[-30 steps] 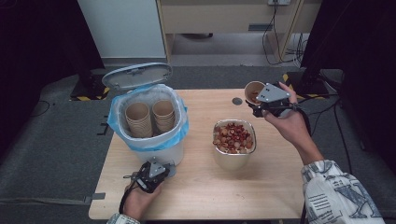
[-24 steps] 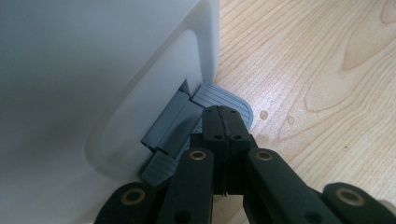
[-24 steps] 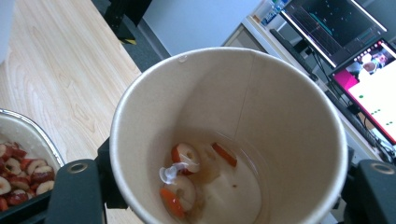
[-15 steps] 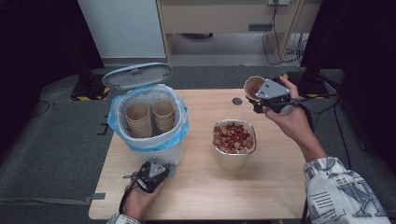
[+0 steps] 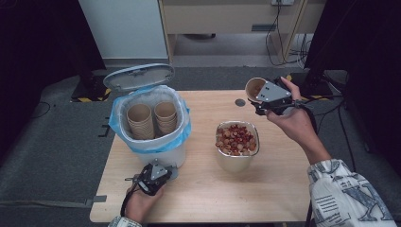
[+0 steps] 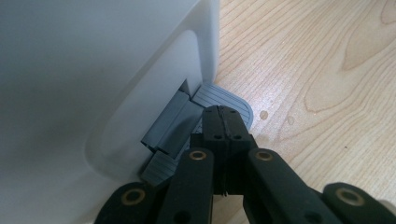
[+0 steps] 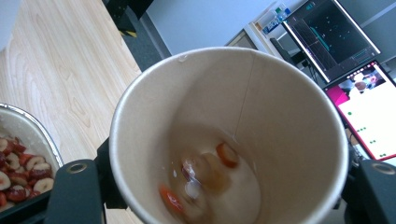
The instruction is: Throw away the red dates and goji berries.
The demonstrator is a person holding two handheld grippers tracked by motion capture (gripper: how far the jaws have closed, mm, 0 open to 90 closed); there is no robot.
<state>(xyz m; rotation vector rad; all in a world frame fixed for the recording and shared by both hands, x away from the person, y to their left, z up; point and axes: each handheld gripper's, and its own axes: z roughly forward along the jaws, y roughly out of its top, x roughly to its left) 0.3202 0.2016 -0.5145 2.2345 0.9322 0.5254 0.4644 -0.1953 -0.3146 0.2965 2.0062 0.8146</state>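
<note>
My right gripper is shut on a tan paper cup and holds it tilted above the table's far right, beyond the metal bowl. In the right gripper view the cup has a few red and pale fruit slices at its bottom. The bowl is heaped with the same slices. My left gripper is shut with nothing between its jaws. Its tip rests on the grey pedal of the white bin, whose lid stands up.
Two stacks of paper cups stand inside the bin's blue liner. A small dark disc lies on the wood near the far edge. Monitors glow behind the cup.
The right hand has shifted the cup slightly toward the far edge. The left gripper has stayed on the pedal.
</note>
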